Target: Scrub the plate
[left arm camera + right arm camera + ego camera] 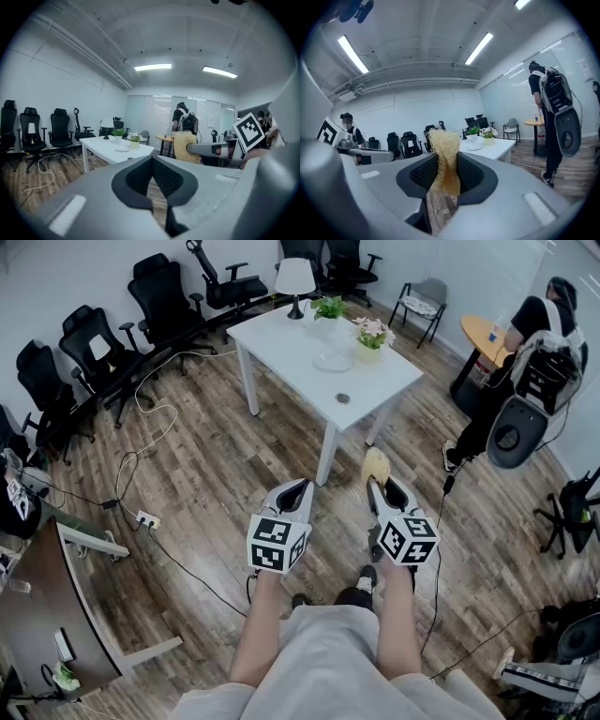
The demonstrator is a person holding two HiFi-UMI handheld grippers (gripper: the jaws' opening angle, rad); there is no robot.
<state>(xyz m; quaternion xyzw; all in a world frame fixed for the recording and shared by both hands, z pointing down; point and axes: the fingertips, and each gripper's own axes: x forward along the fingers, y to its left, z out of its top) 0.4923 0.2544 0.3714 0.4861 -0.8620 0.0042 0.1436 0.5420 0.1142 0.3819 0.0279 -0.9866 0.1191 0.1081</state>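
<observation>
Right gripper (379,488) is clamped on a yellow fibrous scrubber (375,463), above the wood floor (206,484). Left gripper (300,488) has its jaws pressed together with nothing between them. Plate (333,361) sits on the white table (281,338) ahead, well apart from both grippers.

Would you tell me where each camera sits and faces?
Head view: on the person's head, steeply down at floor and white table; forearms, left gripper, right gripper show.
Left gripper view: on the left gripper, facing the table; its shut jaws show.
Right gripper view: on the right gripper, facing the table; jaws clamp the scrubber.
Shared: all show the table.
</observation>
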